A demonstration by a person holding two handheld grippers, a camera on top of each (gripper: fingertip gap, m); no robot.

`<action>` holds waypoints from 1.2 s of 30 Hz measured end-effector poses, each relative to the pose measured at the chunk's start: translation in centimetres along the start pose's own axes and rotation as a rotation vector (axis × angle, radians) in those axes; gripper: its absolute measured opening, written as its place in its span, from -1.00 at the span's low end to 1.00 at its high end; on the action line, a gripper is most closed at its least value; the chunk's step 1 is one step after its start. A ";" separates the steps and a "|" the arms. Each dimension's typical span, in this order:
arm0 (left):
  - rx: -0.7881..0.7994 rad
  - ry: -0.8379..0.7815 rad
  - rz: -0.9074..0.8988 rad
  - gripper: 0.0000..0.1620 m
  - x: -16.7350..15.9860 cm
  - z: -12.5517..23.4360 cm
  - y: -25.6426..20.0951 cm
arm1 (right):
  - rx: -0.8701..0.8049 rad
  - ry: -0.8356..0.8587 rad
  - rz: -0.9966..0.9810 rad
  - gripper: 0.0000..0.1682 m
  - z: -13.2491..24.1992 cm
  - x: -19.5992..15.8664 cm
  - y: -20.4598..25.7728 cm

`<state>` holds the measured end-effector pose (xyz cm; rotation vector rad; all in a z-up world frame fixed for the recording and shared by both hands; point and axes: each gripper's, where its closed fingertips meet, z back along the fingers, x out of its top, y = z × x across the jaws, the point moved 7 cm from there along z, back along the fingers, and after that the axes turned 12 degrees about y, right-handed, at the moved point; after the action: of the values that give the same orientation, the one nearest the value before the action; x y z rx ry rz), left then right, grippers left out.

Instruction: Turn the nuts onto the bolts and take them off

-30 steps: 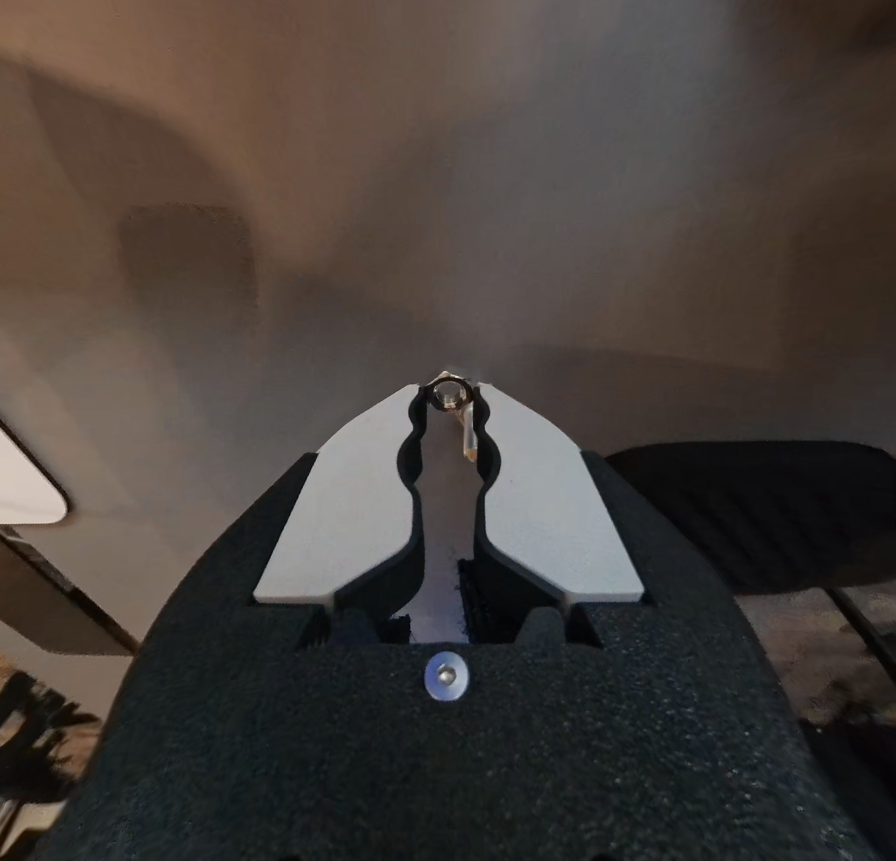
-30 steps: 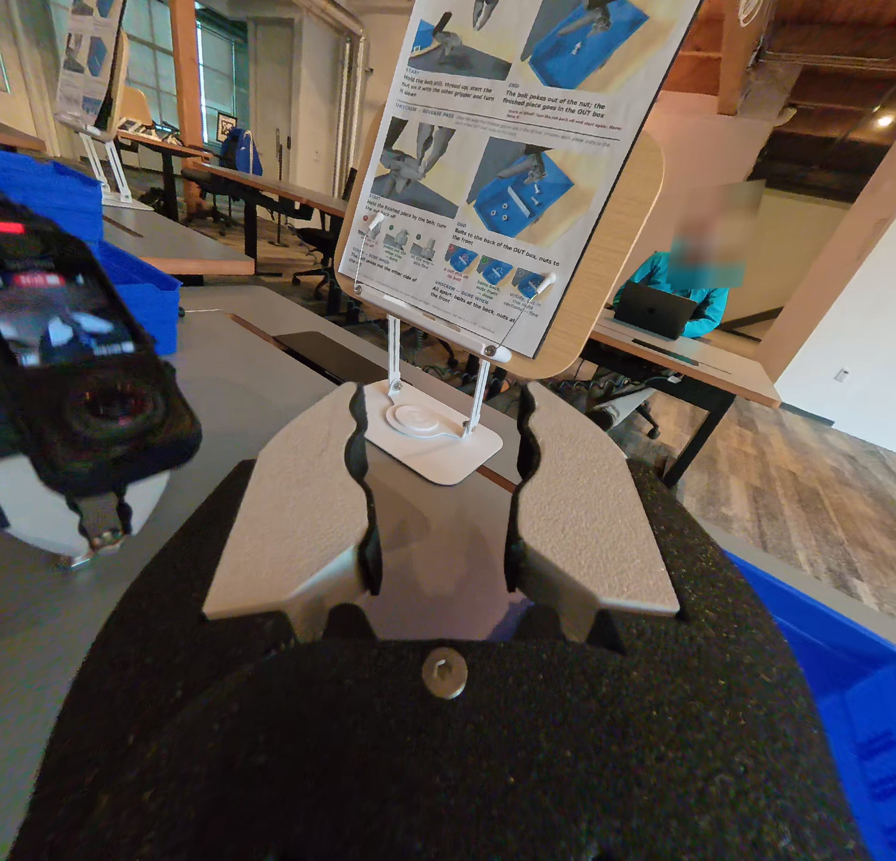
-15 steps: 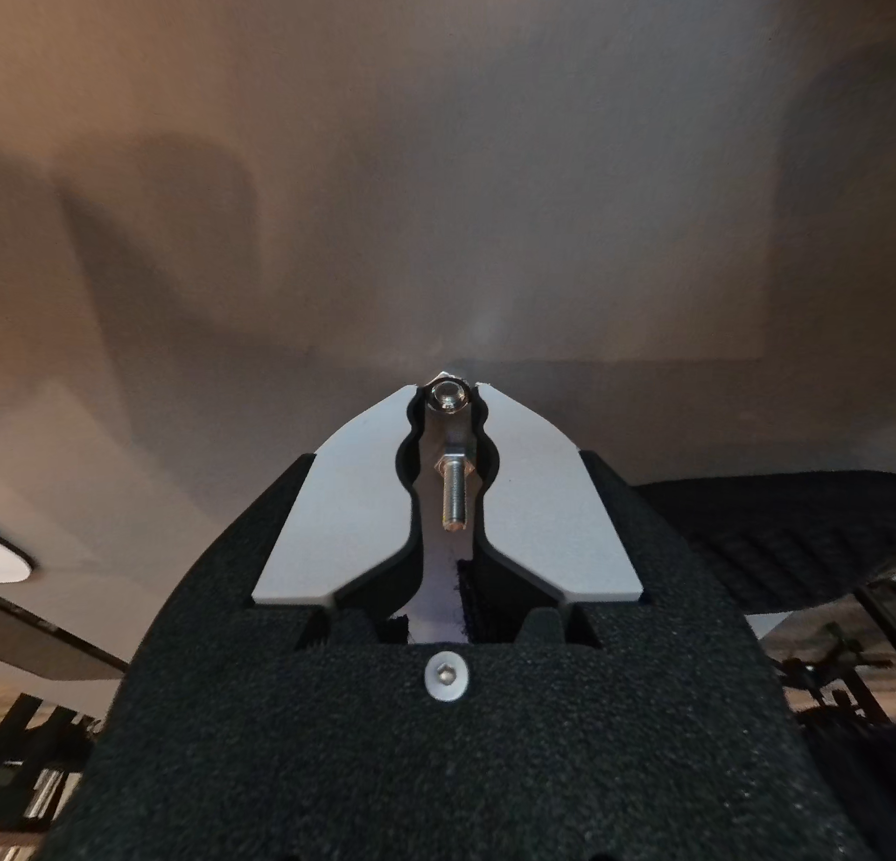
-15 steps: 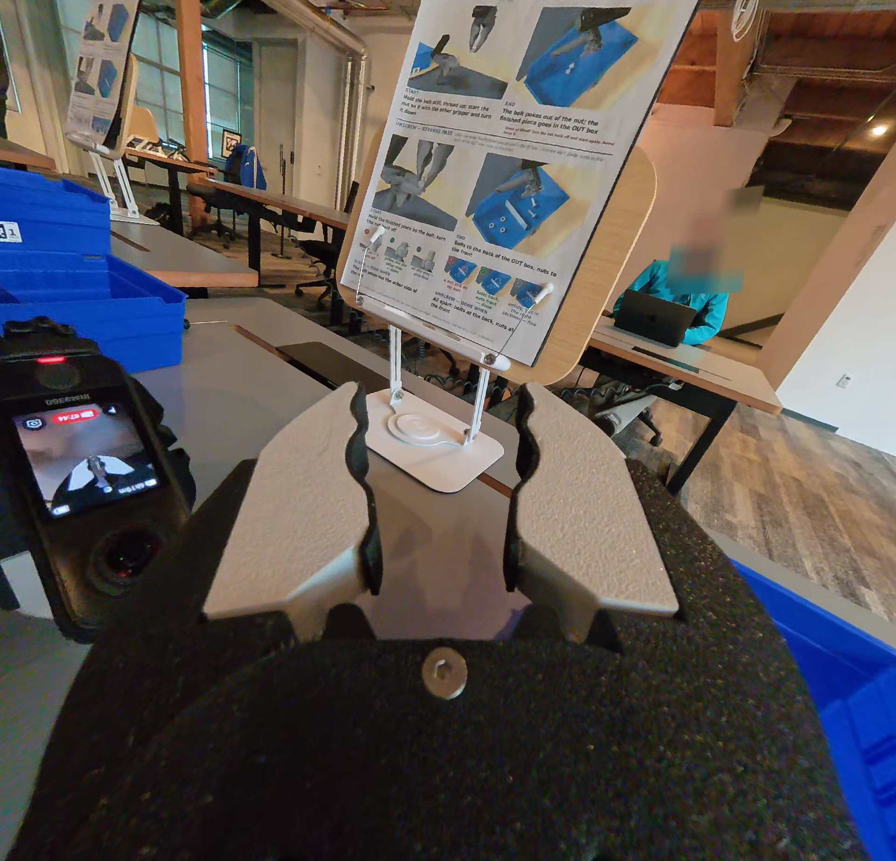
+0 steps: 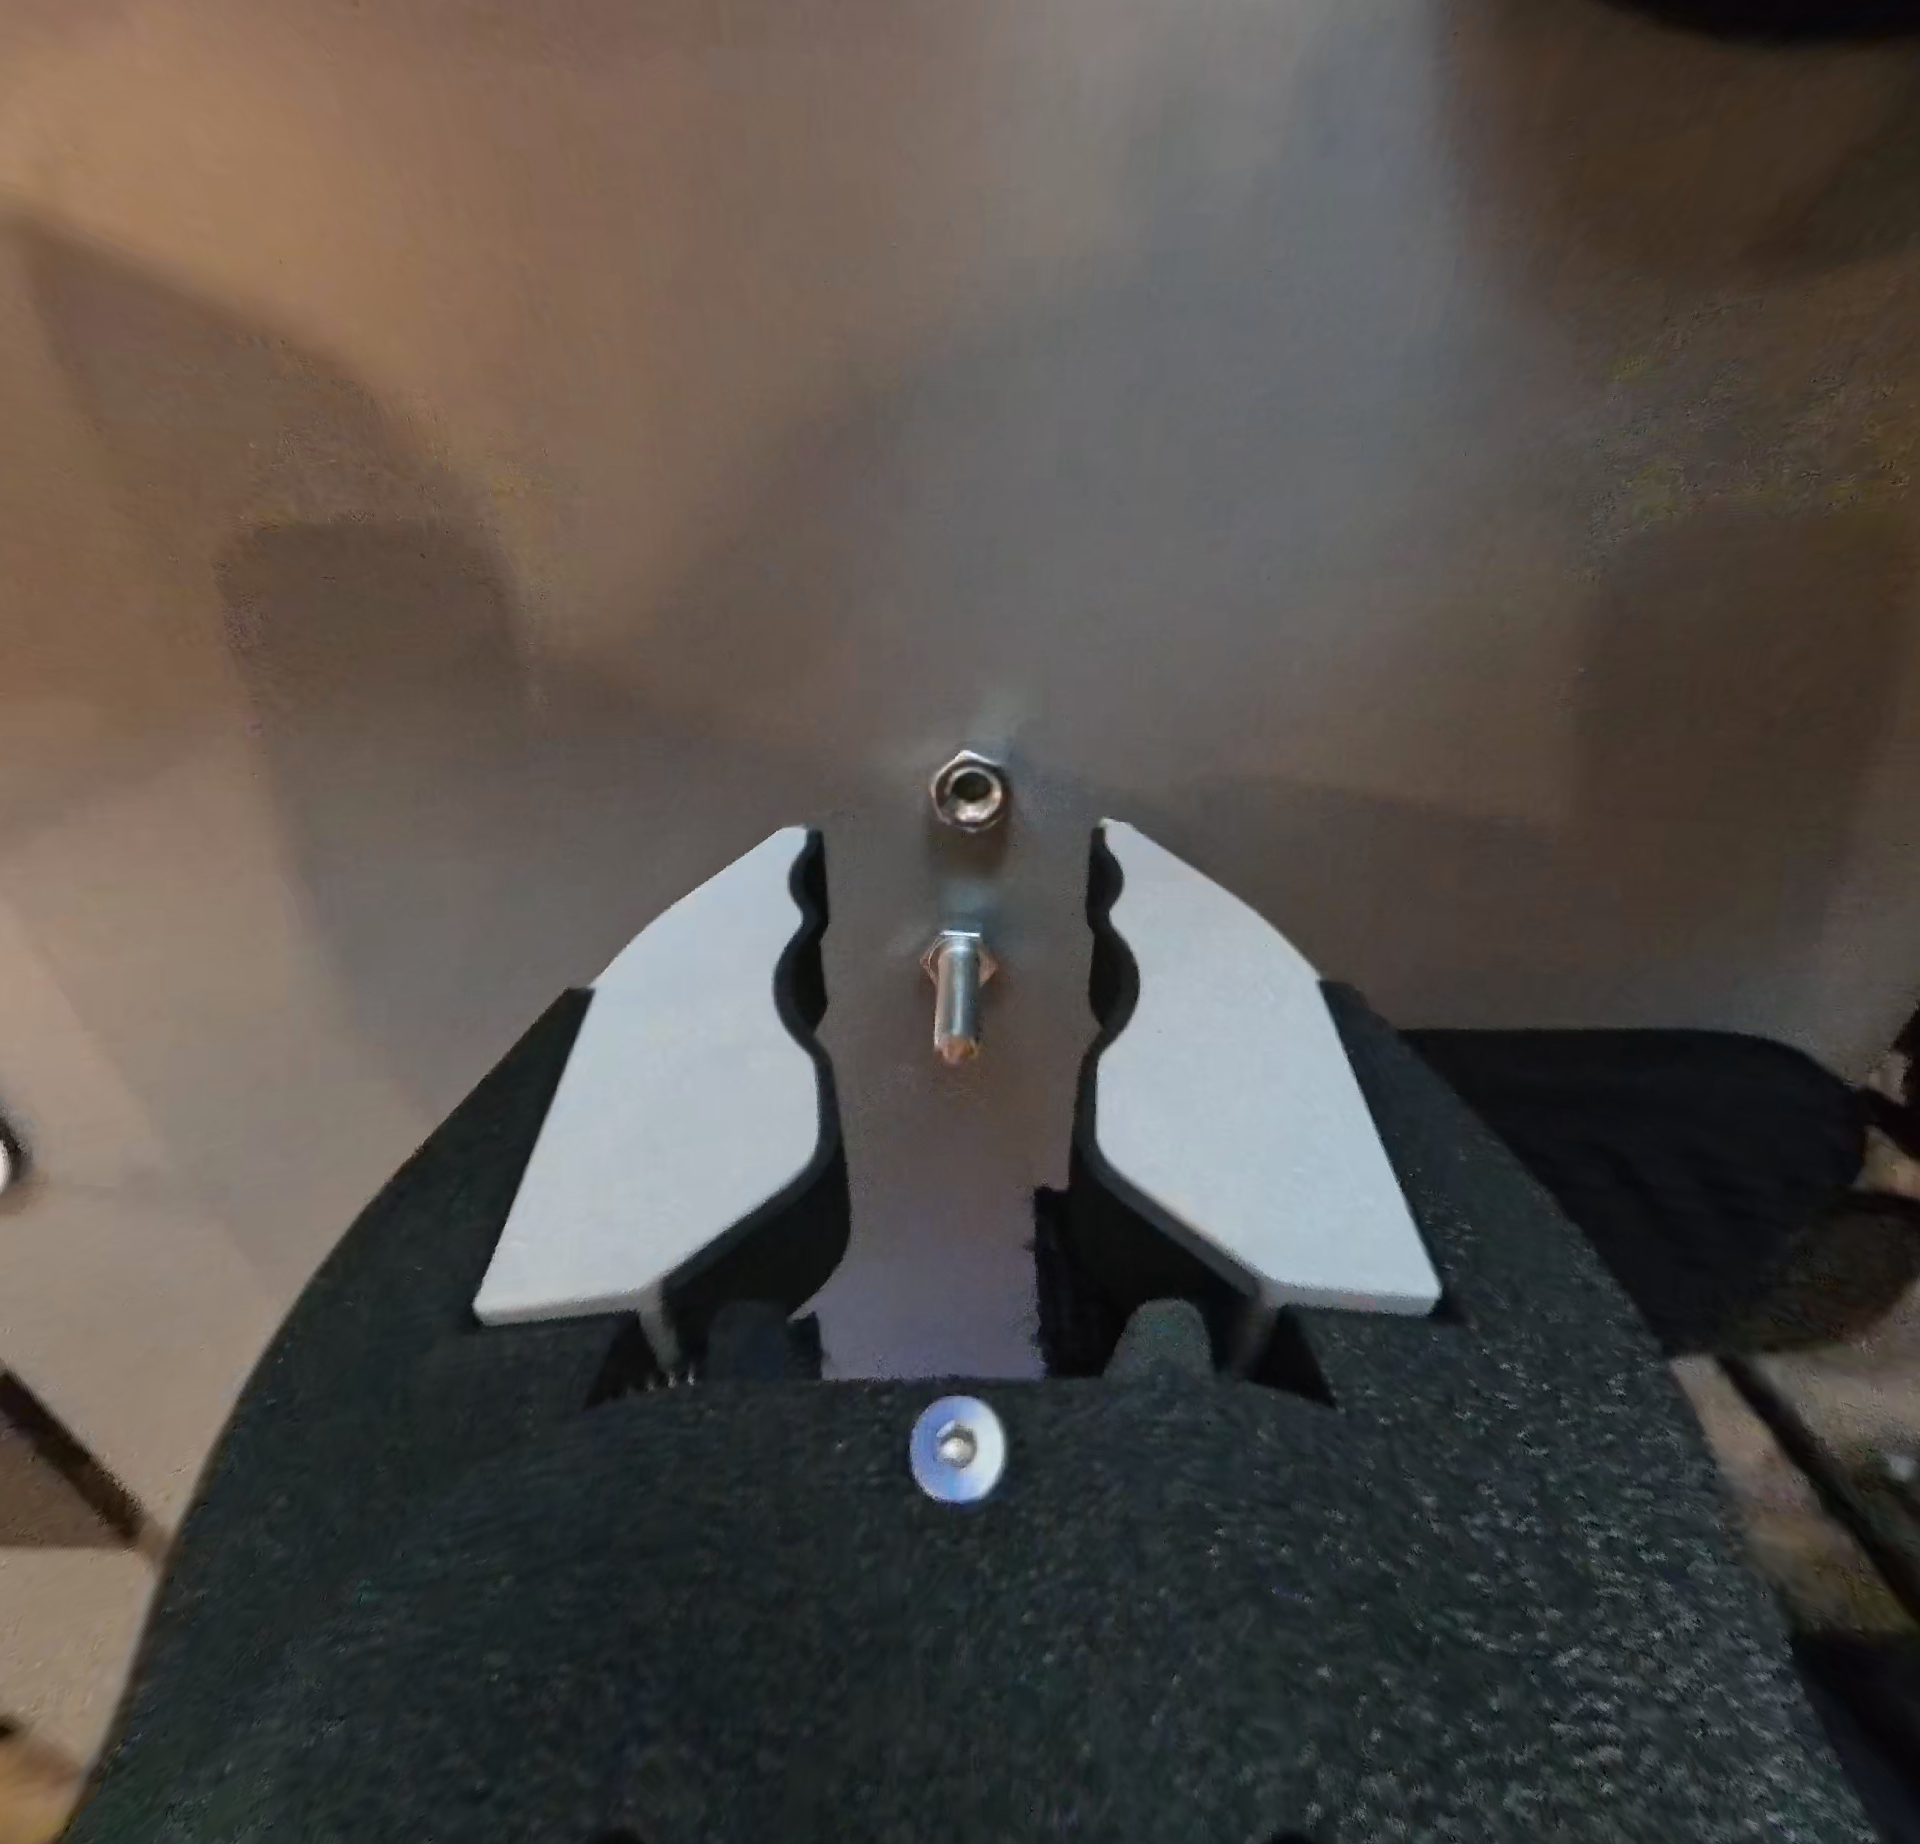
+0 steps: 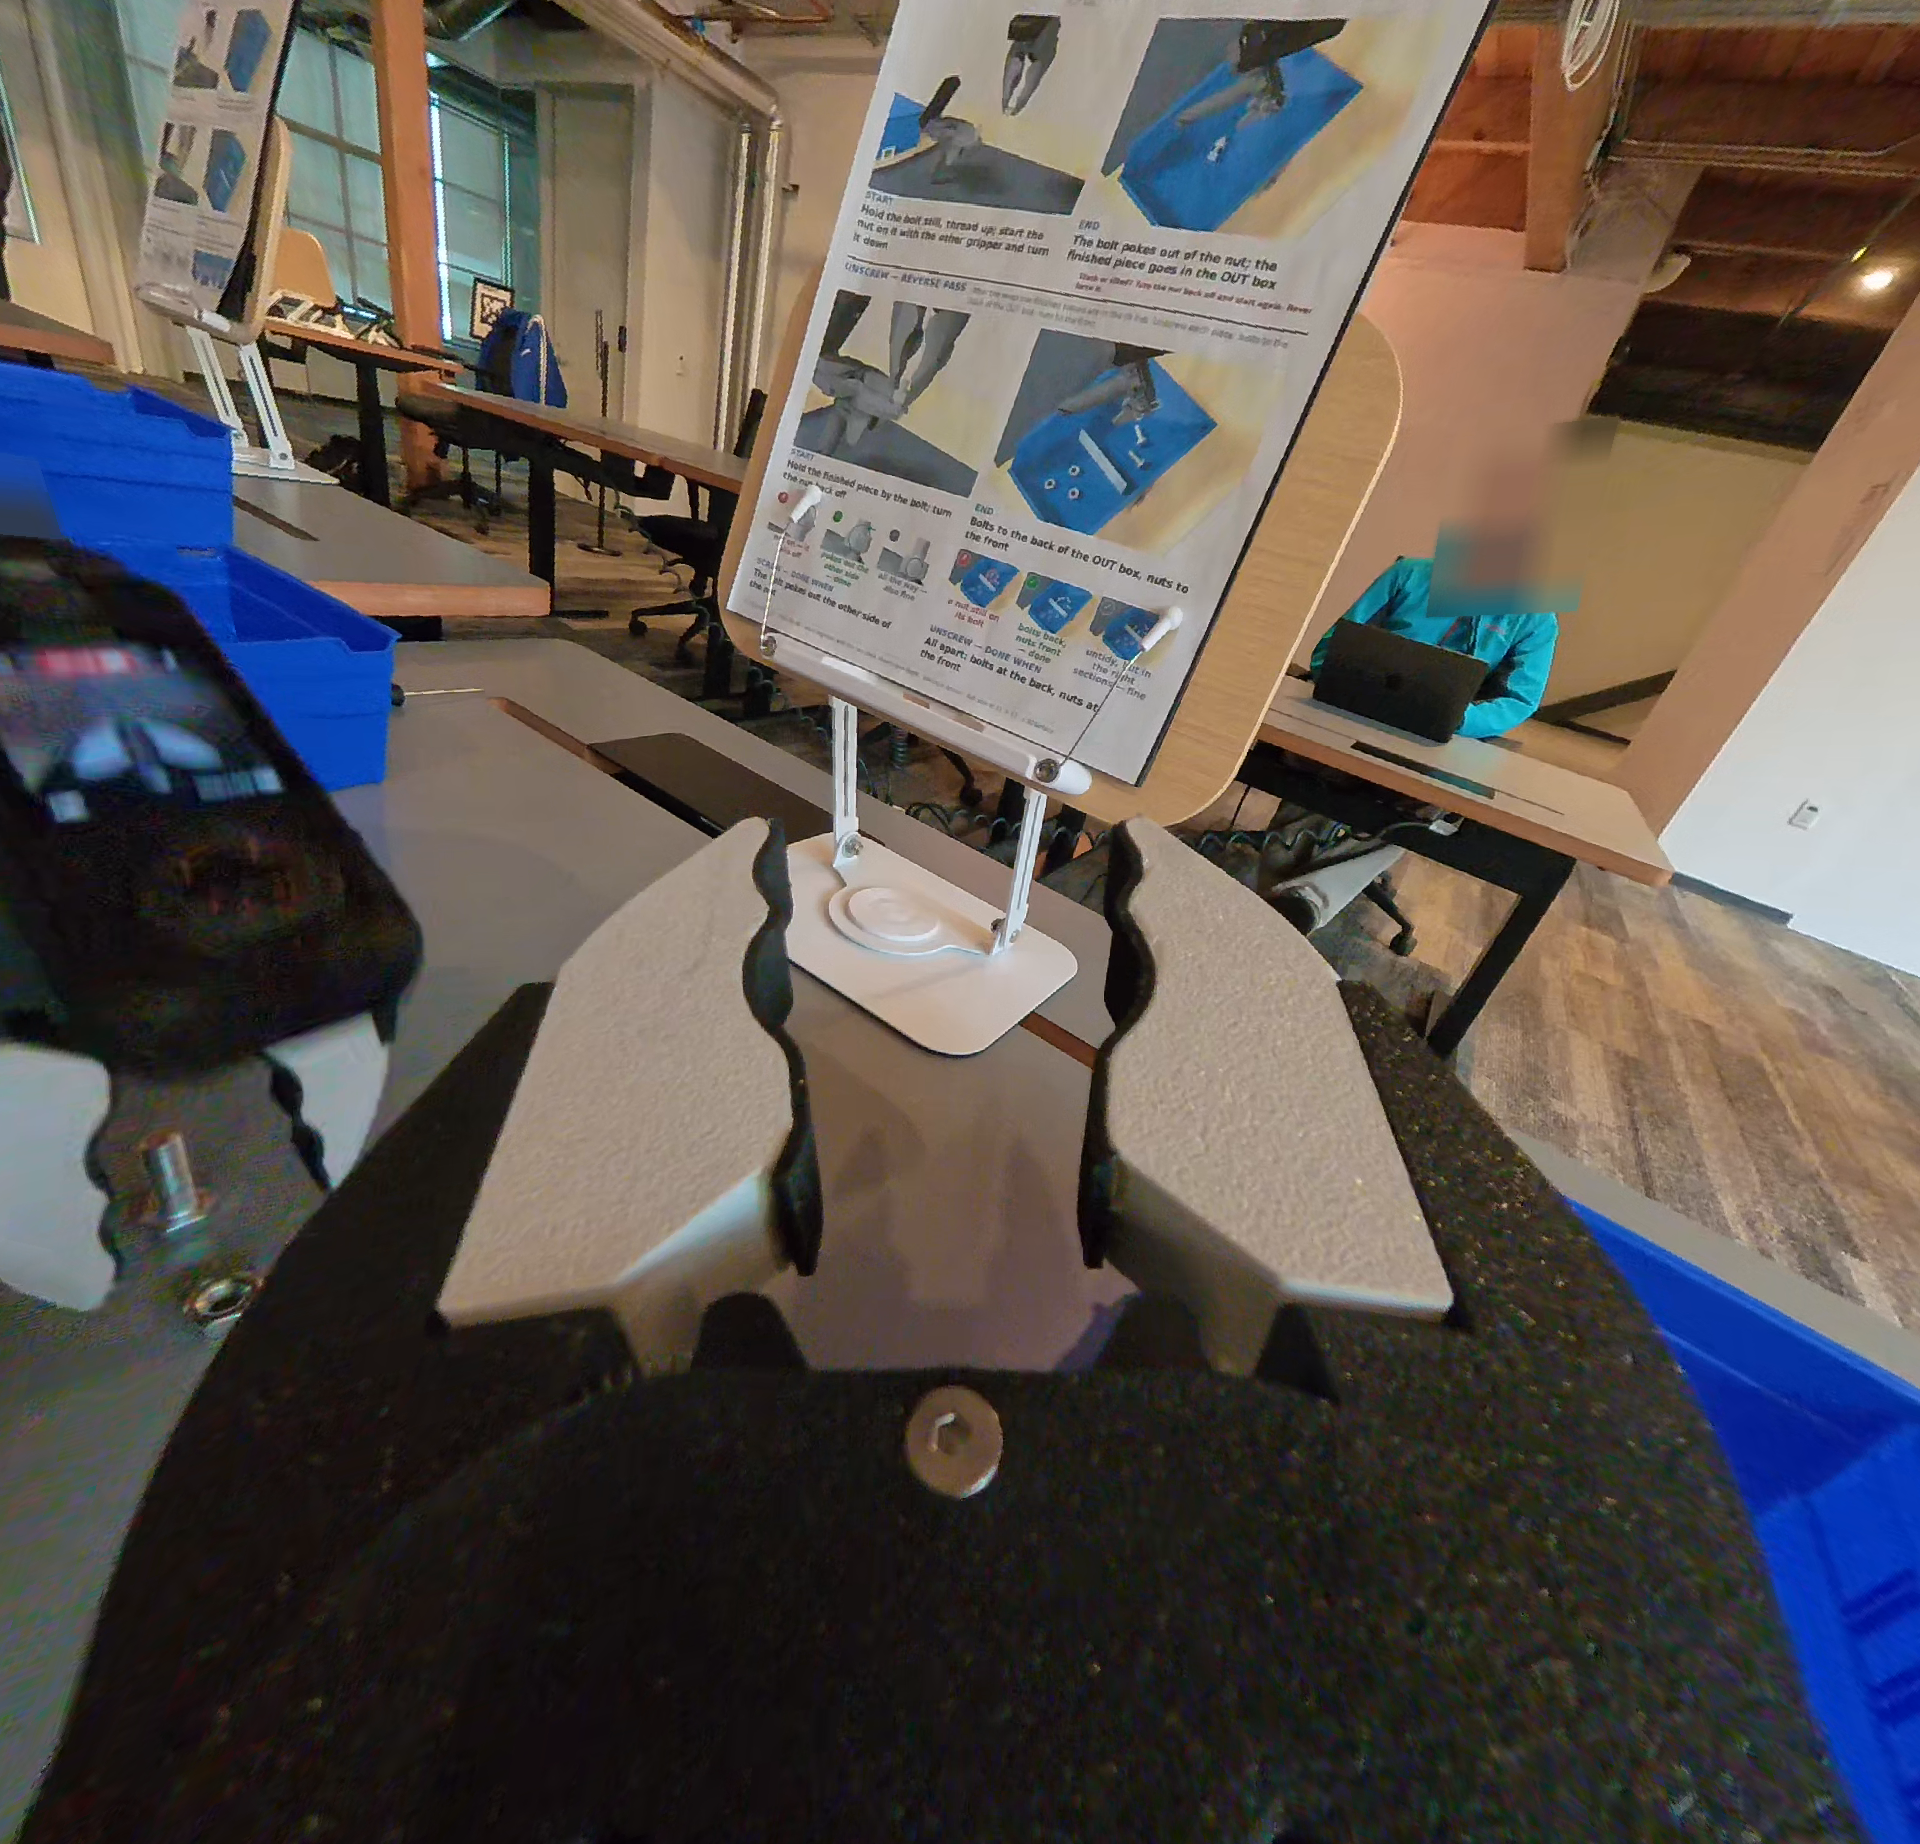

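Note:
In the left wrist view my left gripper is open and points down at the grey table. A silver nut lies flat on the table just beyond the fingertips. A silver bolt stands on its head between the open fingers, thread up, touching neither. My right gripper is open and empty above the table. The right wrist view shows the left gripper's white fingers at the far left, around the bolt, with the nut beside it.
An instruction board on a white stand is straight ahead of the right gripper. Blue bins sit at the left and lower right. A person with a laptop sits at a far desk. One gripper's finger ends stand about 25 centimeters off the other's.
My left gripper was shut with the nut at its tips and the bolt between its fingers. It has opened, and nut and bolt now rest on the table. The right gripper stayed open.

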<state>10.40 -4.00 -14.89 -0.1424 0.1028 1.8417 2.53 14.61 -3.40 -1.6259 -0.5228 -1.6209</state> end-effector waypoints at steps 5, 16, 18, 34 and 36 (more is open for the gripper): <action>0.011 -0.219 0.131 -0.25 -4.2 1.9 0.3 | 0.002 0.003 0.000 -0.31 -0.1 0.0 0.0; -0.017 -0.380 0.213 -0.31 -8.0 -3.4 -0.1 | 0.008 0.017 0.013 -0.31 -0.3 0.0 0.4; -0.028 -0.404 0.205 -0.34 -7.5 -4.0 -0.1 | 0.009 0.022 0.016 -0.31 -0.4 -0.1 0.4; 0.015 -0.496 0.163 -0.63 -7.0 -5.1 -0.4 | 0.018 0.031 0.028 -0.31 -0.5 0.0 0.7; 0.016 -0.521 0.159 -0.76 -7.0 -5.2 -0.5 | 0.020 0.033 0.030 -0.31 -0.5 0.0 0.8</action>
<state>13.03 -11.24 -18.93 0.3668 -0.2413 1.9786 2.80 13.74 -3.64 -1.5821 -0.4936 -1.6125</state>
